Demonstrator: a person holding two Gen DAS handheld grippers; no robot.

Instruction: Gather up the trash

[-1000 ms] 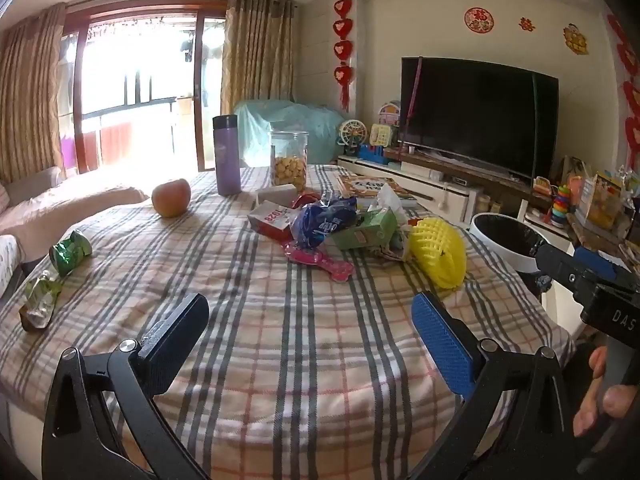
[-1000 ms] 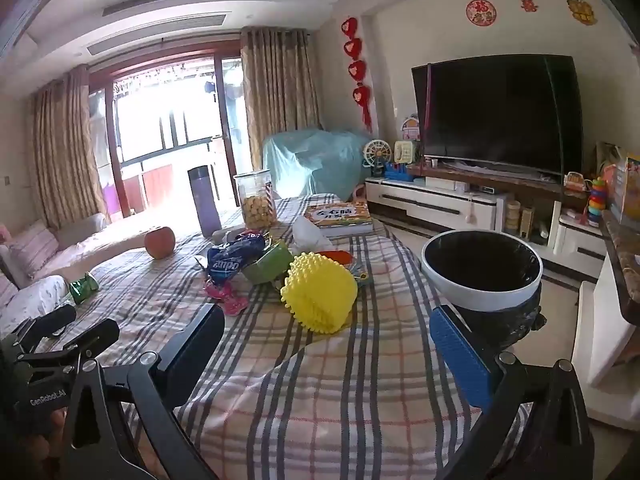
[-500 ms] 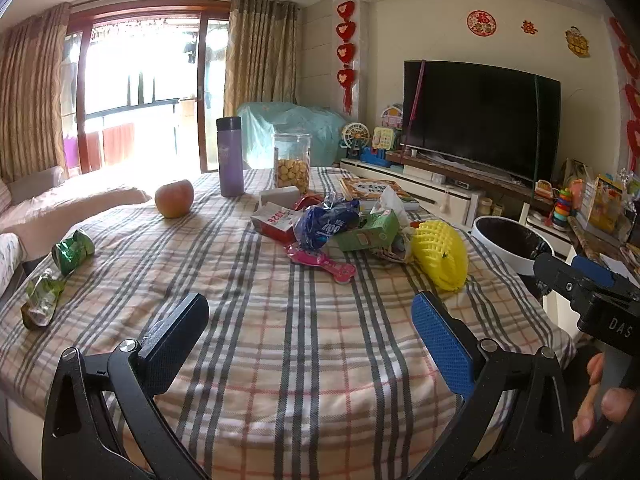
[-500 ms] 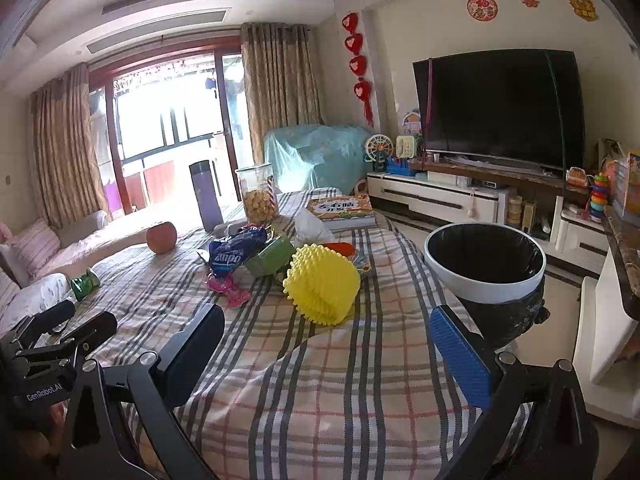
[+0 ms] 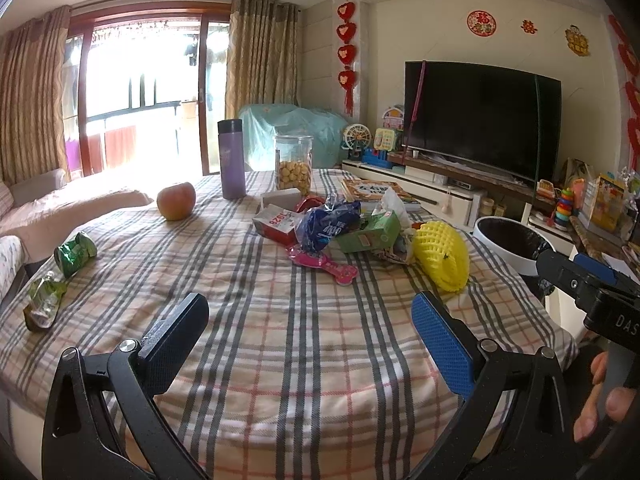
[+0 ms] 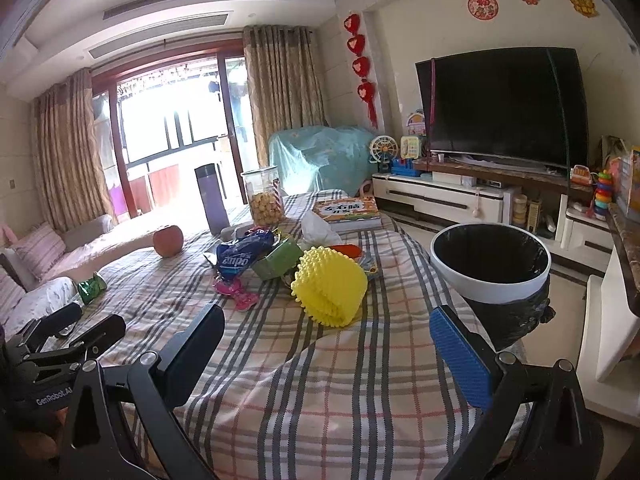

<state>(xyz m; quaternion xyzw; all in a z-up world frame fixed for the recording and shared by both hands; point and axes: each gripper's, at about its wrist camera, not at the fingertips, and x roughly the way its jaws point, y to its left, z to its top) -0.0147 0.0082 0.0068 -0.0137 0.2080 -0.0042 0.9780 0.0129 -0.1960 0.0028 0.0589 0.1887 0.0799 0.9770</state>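
Trash lies in a heap mid-table: a yellow foam fruit net (image 5: 442,258) (image 6: 330,286), a green carton (image 5: 368,232) (image 6: 276,258), a blue snack bag (image 5: 326,226) (image 6: 242,254), a red-and-white carton (image 5: 276,222) and a pink wrapper (image 5: 324,266) (image 6: 236,294). Two green wrappers (image 5: 74,248) (image 5: 42,300) lie at the left edge. A white bin with a black liner (image 6: 490,262) (image 5: 512,246) stands beside the table's right edge. My left gripper (image 5: 308,334) is open above the near cloth. My right gripper (image 6: 326,354) is open too, short of the yellow net.
An apple (image 5: 176,200), a purple flask (image 5: 231,158), a biscuit jar (image 5: 293,166) and a book (image 5: 374,190) sit farther back on the checked tablecloth (image 5: 280,360). A TV (image 6: 500,106) on a low cabinet lines the right wall. A sofa (image 6: 36,256) is at left.
Both views have tilted up slightly and crept forward; the trash heap and bin sit a little lower and nearer. Both grippers stayed open and empty.
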